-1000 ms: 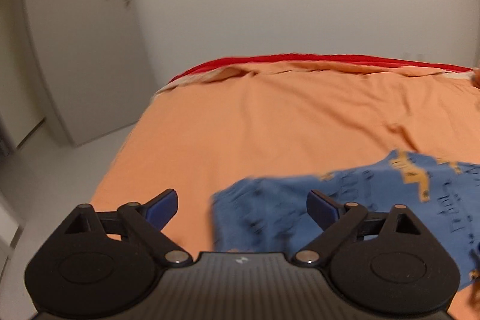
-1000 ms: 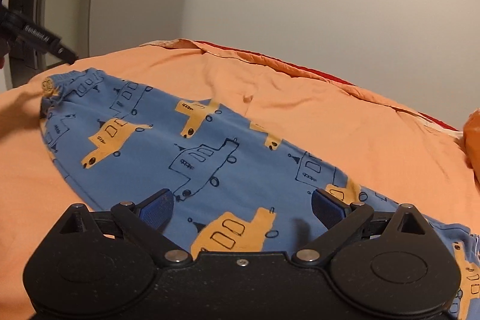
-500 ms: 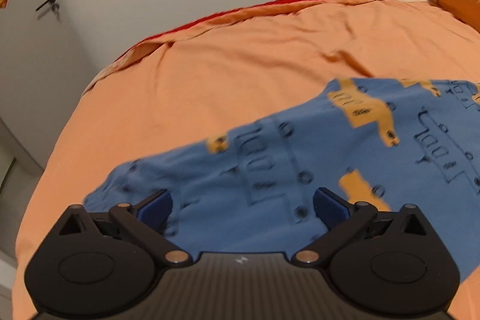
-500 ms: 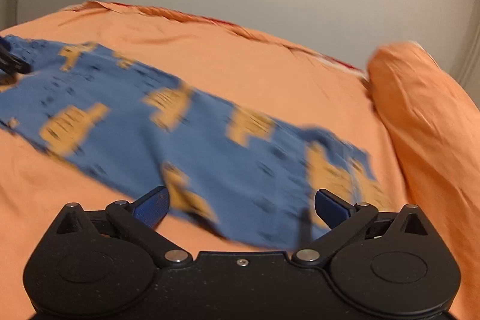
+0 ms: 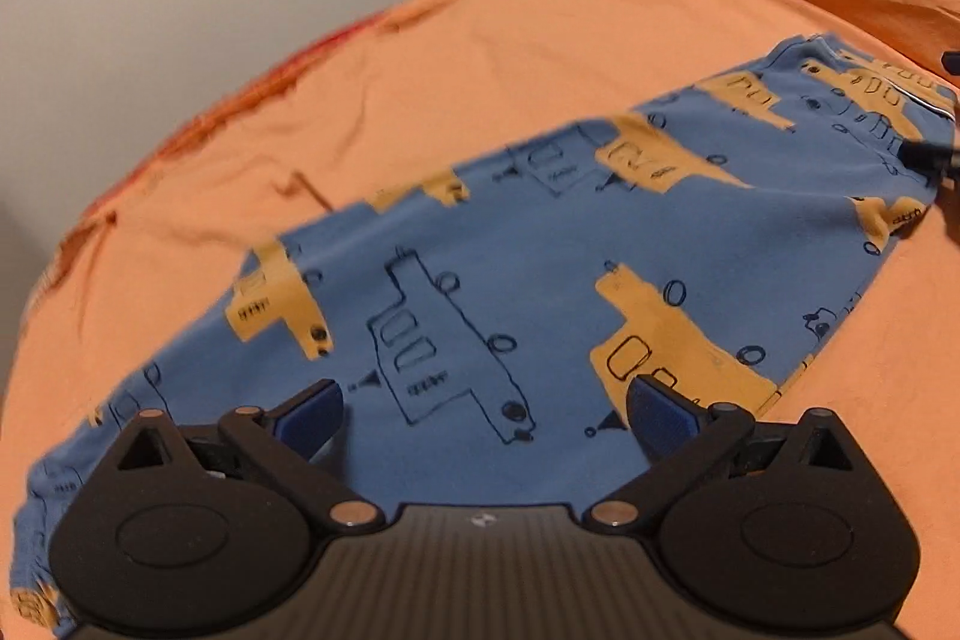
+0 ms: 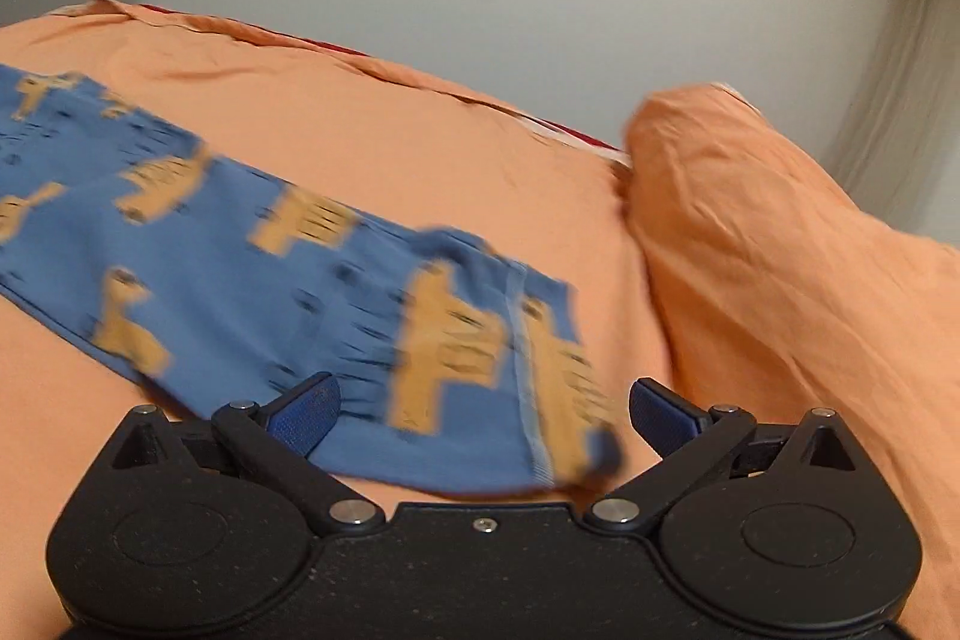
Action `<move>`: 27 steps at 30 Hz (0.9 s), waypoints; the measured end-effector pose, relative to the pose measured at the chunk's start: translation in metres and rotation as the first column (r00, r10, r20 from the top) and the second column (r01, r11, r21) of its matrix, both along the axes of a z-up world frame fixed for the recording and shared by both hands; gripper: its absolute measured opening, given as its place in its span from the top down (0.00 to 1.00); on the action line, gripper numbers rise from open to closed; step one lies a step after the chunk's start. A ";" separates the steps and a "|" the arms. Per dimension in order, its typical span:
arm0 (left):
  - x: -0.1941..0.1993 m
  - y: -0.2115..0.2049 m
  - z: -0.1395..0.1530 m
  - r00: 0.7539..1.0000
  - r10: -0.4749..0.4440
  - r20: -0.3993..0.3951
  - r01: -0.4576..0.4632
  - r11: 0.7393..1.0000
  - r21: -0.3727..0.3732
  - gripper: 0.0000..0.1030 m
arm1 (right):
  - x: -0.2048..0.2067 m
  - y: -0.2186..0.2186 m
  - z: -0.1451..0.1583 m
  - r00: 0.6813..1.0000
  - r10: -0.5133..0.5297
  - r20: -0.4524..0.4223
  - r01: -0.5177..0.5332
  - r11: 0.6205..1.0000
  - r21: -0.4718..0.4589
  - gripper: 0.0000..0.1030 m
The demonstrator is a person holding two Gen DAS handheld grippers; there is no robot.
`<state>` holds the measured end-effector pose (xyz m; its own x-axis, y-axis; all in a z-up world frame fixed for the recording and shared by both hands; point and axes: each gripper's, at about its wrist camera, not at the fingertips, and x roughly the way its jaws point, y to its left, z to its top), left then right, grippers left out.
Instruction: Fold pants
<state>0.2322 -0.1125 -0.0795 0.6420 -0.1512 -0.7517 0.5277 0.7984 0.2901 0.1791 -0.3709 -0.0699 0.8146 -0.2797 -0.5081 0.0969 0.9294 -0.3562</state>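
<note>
While the pants (image 5: 540, 244) are lying flat and lengthwise on the orange bed (image 5: 420, 58), you are looking at one item: children's pants, blue knit printed with orange vehicles, apparently already doubled leg over leg.

Location: they are running along the bed's middle, one end reaching toward the orange pillow (image 6: 780, 244) at the head corner, the other trailing toward the bed's opposite end. In the right wrist view the near end (image 6: 528, 370) is sitting just beside the pillow, with a seam or hem line crossing it; blur is hiding finer detail.

Handling, as a judgement: the cloth is looking thin, light and limp, so it is likely draping and sagging wherever it is unsupported, and dragging on the sheet rather than sliding cleanly. It is not fragile. A single-layer pinch is risking peeling the layers apart.

Grip points, as a judgement: you are best taking the two corners of one end, pinching all layers at the hem, where the stitching is giving the firmest bite.

Left claw (image 5: 486, 406): released, spread wide, hovering over the mid-length of the fabric, nothing between the fingers.

Right claw (image 6: 483, 412): released, spread over the end by the pillow, not pinching it.
</note>
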 end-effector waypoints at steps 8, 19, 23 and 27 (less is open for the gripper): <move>0.042 -0.047 0.056 0.998 -0.059 -0.018 0.057 0.995 -0.081 0.00 | -0.010 -0.046 0.019 0.999 -0.040 0.003 0.038 0.968 0.248 0.01; 0.107 -0.274 0.032 0.867 -0.436 -0.242 0.416 0.900 -0.131 0.02 | -0.016 -0.088 0.003 0.998 0.036 -0.060 0.018 0.697 0.717 0.21; 0.114 -0.296 0.000 0.822 -0.463 -0.331 0.447 0.885 -0.130 0.36 | -0.010 -0.106 -0.003 0.999 -0.013 -0.047 0.046 0.599 0.799 0.33; 0.101 -0.292 0.003 0.801 -0.516 -0.304 0.487 0.857 -0.169 0.79 | -0.009 -0.118 -0.011 0.994 -0.095 -0.057 0.100 0.538 0.837 0.75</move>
